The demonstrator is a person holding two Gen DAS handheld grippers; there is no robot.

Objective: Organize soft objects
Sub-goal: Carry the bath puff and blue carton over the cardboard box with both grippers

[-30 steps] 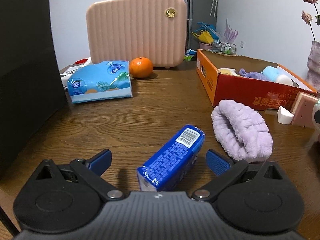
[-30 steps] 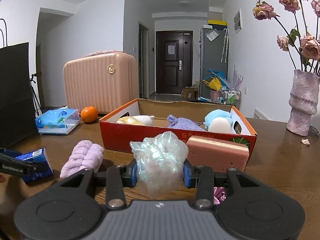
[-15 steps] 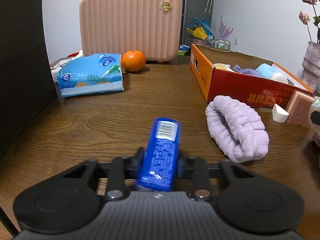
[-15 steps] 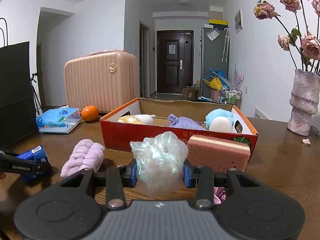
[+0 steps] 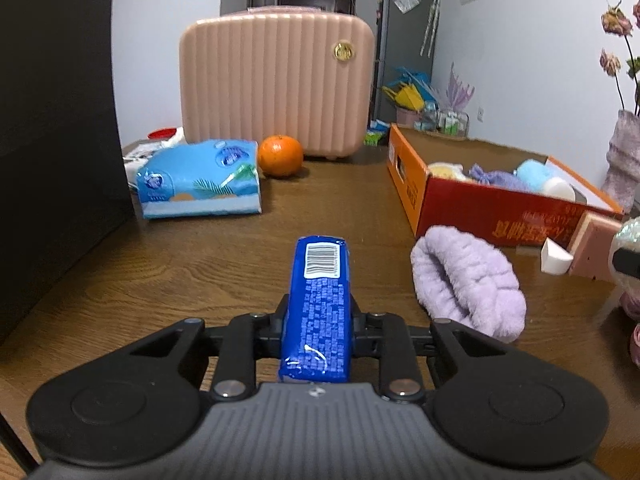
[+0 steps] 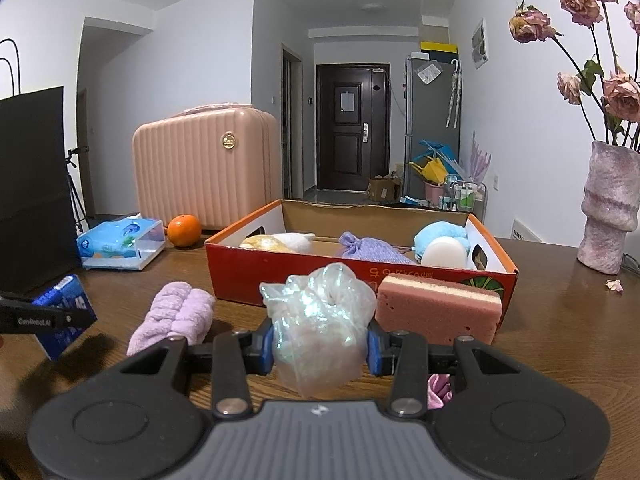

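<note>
My left gripper is shut on a blue tissue pack, which points straight ahead and is lifted off the wooden table. The same pack shows at the left edge of the right wrist view. A fluffy lilac headband lies just right of it. My right gripper is shut on a crumpled iridescent plastic bag, in front of the red cardboard box. The box holds a lilac pouch, a blue puff and other soft items.
A pink sponge lies against the box front. A pale blue tissue packet, an orange and a pink ribbed case stand at the back. A black bag blocks the left side. A pink vase stands right.
My left gripper went from open around the blue pack to shut on it; the pack turned straight and came up off the table. The right gripper kept still with the bag.
</note>
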